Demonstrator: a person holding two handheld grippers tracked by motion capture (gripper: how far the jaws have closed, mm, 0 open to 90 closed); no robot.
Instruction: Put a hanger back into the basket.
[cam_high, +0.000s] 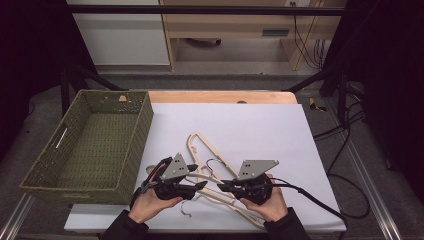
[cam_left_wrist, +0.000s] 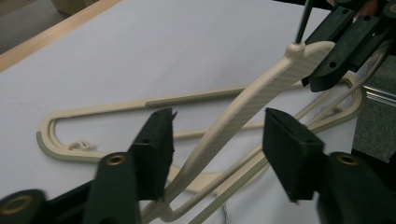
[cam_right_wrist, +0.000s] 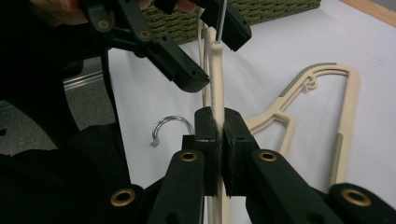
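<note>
Basket (cam_high: 90, 145) sat at my 10 o'clock on the table (cam_high: 220, 96), left of the sheet (cam_high: 250, 125). Hangers (cam_high: 210, 150) lay at 12, between my left gripper (cam_high: 202, 185) and right gripper (cam_high: 222, 186).

We see cream hangers (cam_high: 210, 150) with ribbed olive-grey strips, a woven green basket (cam_high: 90, 145), a white sheet (cam_high: 250, 125) over pale wood (cam_high: 220, 96), and our black grippers (cam_high: 197, 186)

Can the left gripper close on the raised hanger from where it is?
Probably yes. The raised hanger already runs between the left gripper's open pads, nearer one pad, with nothing else between them. The right gripper clamps the same hanger farther along, holding it up.
</note>
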